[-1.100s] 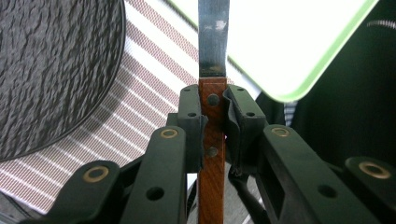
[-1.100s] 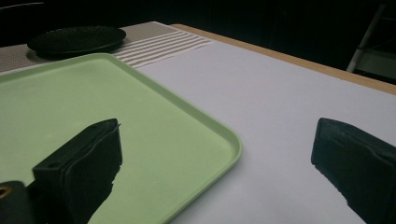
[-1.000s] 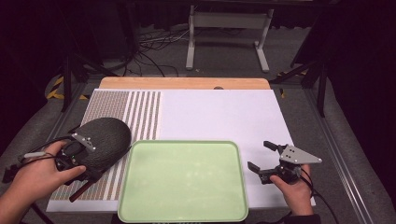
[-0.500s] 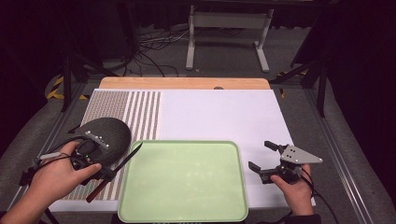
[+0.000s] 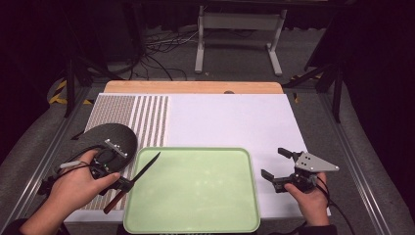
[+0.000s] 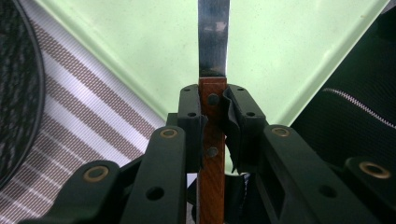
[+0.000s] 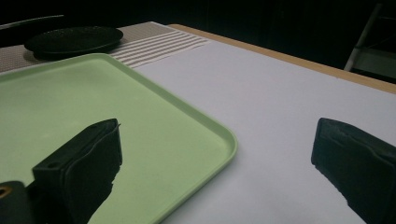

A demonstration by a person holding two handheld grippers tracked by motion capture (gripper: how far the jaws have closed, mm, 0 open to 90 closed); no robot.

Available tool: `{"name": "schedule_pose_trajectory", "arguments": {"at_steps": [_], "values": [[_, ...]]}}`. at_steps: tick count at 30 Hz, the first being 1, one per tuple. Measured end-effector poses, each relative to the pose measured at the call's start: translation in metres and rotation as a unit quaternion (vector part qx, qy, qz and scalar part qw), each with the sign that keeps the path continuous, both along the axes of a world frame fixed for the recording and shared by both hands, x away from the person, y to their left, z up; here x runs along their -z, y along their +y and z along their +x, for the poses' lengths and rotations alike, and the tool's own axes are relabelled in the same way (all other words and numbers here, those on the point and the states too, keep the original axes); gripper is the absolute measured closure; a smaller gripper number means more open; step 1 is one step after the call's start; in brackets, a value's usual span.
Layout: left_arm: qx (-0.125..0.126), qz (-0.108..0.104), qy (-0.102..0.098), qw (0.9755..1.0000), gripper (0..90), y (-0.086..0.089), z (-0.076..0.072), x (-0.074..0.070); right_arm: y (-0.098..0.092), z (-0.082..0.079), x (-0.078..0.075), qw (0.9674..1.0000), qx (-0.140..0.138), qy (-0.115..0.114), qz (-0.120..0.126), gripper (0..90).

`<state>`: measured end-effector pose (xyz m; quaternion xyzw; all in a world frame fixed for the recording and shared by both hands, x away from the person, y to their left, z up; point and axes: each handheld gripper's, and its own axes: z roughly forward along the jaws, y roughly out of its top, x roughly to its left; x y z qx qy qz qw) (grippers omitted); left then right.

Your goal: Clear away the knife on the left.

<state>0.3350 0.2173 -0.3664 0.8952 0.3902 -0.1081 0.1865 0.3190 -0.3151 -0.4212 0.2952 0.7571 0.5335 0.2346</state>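
A knife (image 5: 139, 172) with a brown wooden handle and a steel blade is clamped by its handle in my left gripper (image 5: 124, 184). Its tip reaches over the left rim of the pale green tray (image 5: 195, 196). In the left gripper view both pads pinch the handle (image 6: 212, 154) and the blade (image 6: 213, 37) points out over the tray (image 6: 289, 42). Right of the tray, low over the white table, my right gripper (image 5: 275, 166) is open. In the right gripper view nothing lies between the jaws of that gripper (image 7: 219, 140), beside the tray's corner (image 7: 205, 126).
A dark round plate (image 5: 105, 138) lies on the striped mat (image 5: 147, 117) left of the tray, just behind my left hand. It also shows at the far end in the right gripper view (image 7: 74, 39). White tabletop (image 5: 235, 122) stretches behind the tray.
My left gripper has carried the knife to the right, from over the striped mat to the tray's left edge. The dark plate is more uncovered. The right gripper has stayed put.
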Motion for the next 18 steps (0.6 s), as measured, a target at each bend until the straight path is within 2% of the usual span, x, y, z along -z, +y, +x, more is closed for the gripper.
{"name": "schedule_pose_trajectory", "arguments": {"at_steps": [9,18], "values": [[0.007,0.002,0.011,0.9999,77.8,-0.019,0.004,0.016,-0.001,0.0,0.0,1.0,0.001,0.0,0.001,2.7],[0.014,-0.006,0.023,0.9996,77.8,-0.033,0.005,0.028,-0.002,0.0,0.0,1.0,0.001,0.0,0.0,2.7]]}}
